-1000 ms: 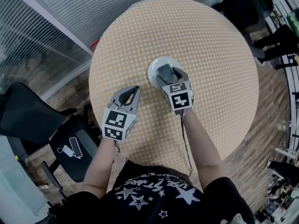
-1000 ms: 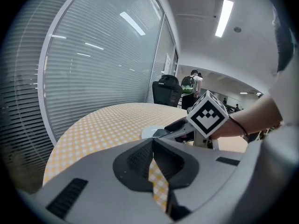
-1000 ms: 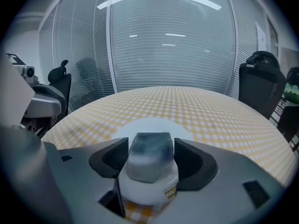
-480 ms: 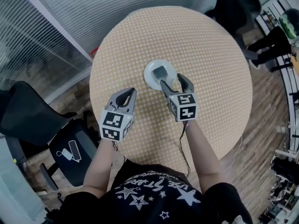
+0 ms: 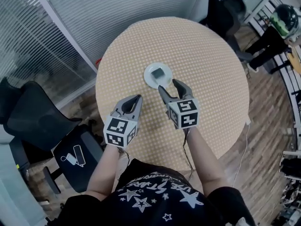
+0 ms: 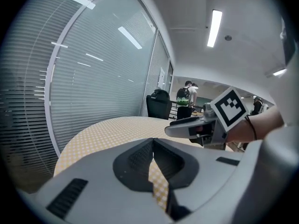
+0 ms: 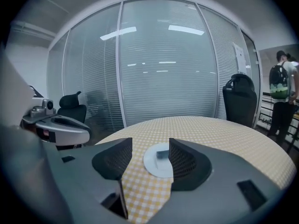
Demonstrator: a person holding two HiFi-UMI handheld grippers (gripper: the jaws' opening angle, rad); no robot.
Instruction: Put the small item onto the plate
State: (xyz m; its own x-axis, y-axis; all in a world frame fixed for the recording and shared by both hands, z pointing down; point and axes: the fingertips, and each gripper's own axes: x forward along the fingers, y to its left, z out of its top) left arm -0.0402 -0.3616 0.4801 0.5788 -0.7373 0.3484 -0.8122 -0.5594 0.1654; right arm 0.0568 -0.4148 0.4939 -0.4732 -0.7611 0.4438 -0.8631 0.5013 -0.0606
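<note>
Both the right gripper (image 5: 169, 86) and the left gripper (image 5: 133, 100) have drawn back toward the round table's (image 5: 211, 69) near edge. The right jaws stand wide and empty, having just closed slightly; the left jaws meet, empty. Near the table's middle, just beyond the right gripper, sits the white plate (image 5: 149, 79) with the small grey item (image 5: 158, 73) on it.

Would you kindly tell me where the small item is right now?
In the head view, the small item lies on the white plate near the middle of the round table; the right gripper view shows it straight ahead.
</note>
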